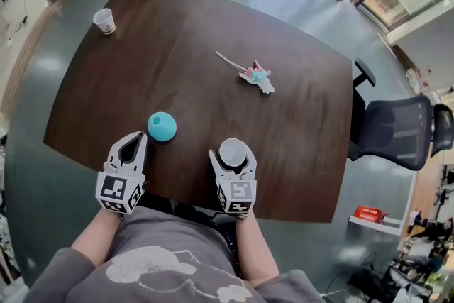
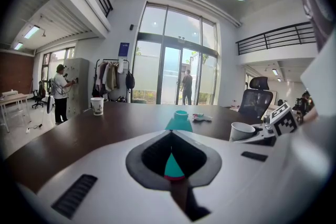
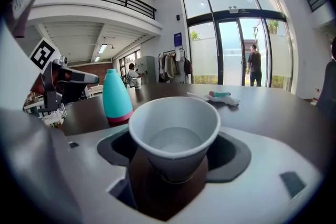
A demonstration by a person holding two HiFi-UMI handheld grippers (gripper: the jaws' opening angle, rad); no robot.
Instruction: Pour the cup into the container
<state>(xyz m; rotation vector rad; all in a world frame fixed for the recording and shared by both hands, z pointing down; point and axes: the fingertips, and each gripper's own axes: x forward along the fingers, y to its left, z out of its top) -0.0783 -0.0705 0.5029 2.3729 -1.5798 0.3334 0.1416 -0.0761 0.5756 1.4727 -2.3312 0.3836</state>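
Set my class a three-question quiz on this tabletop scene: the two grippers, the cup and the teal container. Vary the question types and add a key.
1. True or false: the left gripper has its jaws shut.
2. What stands between the jaws of the right gripper? A. a spoon B. a white cup C. nothing
3. Fill in: the teal container stands nearer the ___ gripper.
Key: 1 true; 2 B; 3 left.
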